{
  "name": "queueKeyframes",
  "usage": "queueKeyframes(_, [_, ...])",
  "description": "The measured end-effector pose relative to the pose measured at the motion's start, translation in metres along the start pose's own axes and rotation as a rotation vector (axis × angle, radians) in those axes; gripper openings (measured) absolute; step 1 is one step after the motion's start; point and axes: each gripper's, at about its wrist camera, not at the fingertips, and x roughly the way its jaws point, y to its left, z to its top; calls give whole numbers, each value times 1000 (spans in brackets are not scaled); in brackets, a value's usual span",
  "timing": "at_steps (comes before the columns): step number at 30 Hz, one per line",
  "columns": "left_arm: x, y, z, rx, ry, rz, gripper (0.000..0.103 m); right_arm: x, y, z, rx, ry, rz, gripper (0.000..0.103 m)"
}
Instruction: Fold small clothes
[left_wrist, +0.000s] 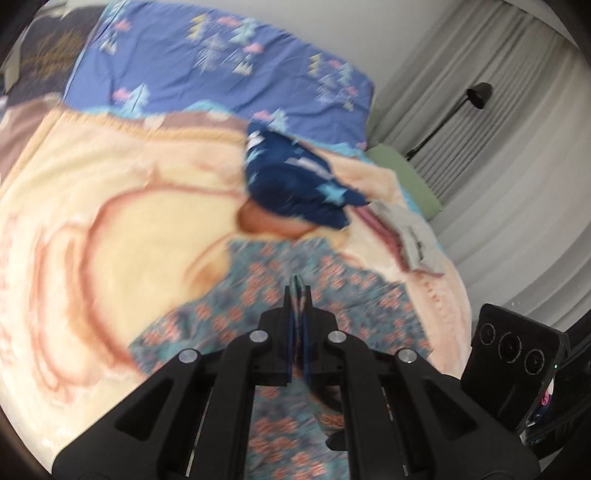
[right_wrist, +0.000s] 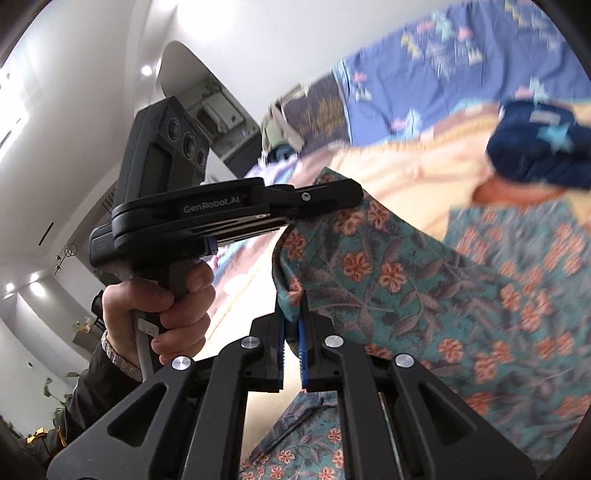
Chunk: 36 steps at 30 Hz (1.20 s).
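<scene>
A teal garment with orange flowers (left_wrist: 258, 291) hangs between both grippers over the cream blanket (left_wrist: 110, 206). My left gripper (left_wrist: 298, 291) is shut on one edge of it, cloth showing between the fingers. In the right wrist view the same floral garment (right_wrist: 406, 280) spreads to the right, and my right gripper (right_wrist: 293, 314) is shut on a bunched corner. The left gripper (right_wrist: 354, 192), held in a hand (right_wrist: 162, 306), pinches the garment's upper edge there. A crumpled navy garment with pale stars (left_wrist: 295, 181) lies on the blanket beyond.
A blue patterned quilt (left_wrist: 221, 59) covers the far part of the bed. A pink and white cloth (left_wrist: 402, 232) lies near the bed's right edge by a green pillow (left_wrist: 402, 173). White curtains (left_wrist: 498, 147) and a black floor lamp (left_wrist: 476, 96) stand to the right.
</scene>
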Motion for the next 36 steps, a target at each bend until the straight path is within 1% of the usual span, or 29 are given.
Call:
queueKeyframes(3, [13,28,-20,-24,38,29,3,27,-8,-13,24,63,-8,6])
queueKeyframes(5, [20,43,-31,-42,53,56,3,44,-13,-22,41,101,-29,8])
queueKeyframes(9, [33,68,-53,-71,78,91,3,63,-17,-33,62,155,-57,10])
queueKeyframes(10, [35,72,-56,-69,79,98,5,67,-19,-35,72,168,-61,17])
queueKeyframes(11, [35,75,-61,-67,77,106,6,70,-20,-37,88,187,-59,30])
queueKeyframes(12, [34,79,-65,-71,72,113,8,72,-20,-38,94,205,-56,36])
queueKeyframes(13, [31,83,-68,-79,67,114,11,74,-21,-37,91,215,-56,42])
queueKeyframes(14, [30,85,-70,-84,62,117,14,73,-18,-38,76,224,-63,45])
queueKeyframes(15, [25,87,-73,-88,48,132,26,70,-15,-38,61,225,-70,46])
queueKeyframes(16, [21,88,-75,-88,31,153,38,64,-12,-40,52,216,-83,51])
queueKeyframes(17, [15,87,-77,-86,10,181,43,59,-12,-38,54,199,-100,57])
queueKeyframes(18, [7,87,-80,-81,-17,216,45,49,-10,-41,61,172,-118,60])
queueKeyframes(19, [-2,86,-83,-77,-38,228,45,40,-9,-44,67,150,-124,64])
queueKeyframes(22, [-30,85,-95,-86,-88,225,45,-1,-2,-60,72,65,-109,64])
queueKeyframes(23, [-41,82,-102,-85,-103,221,45,-23,0,-67,75,27,-110,64])
queueKeyframes(25, [-61,76,-116,-76,-127,213,46,-51,-4,-79,86,-15,-108,64])
queueKeyframes(26, [-74,71,-127,-68,-145,214,46,-71,-6,-86,97,-51,-117,64])
queueKeyframes(28, [-93,62,-146,-63,-176,208,48,-102,-10,-102,110,-105,-153,64])
queueKeyframes(30, [-112,50,-169,-60,-197,191,48,-137,-14,-117,119,-158,-200,64])
queueKeyframes(33, [-134,31,-203,-44,-218,177,49,-182,-13,-145,121,-211,-249,64])
queueKeyframes(34, [-140,25,-214,-38,-223,175,49,-187,-14,-148,116,-221,-262,64])
queueKeyframes(36, [-151,9,-240,-16,-234,185,50,-208,-8,-169,81,-241,-314,64])
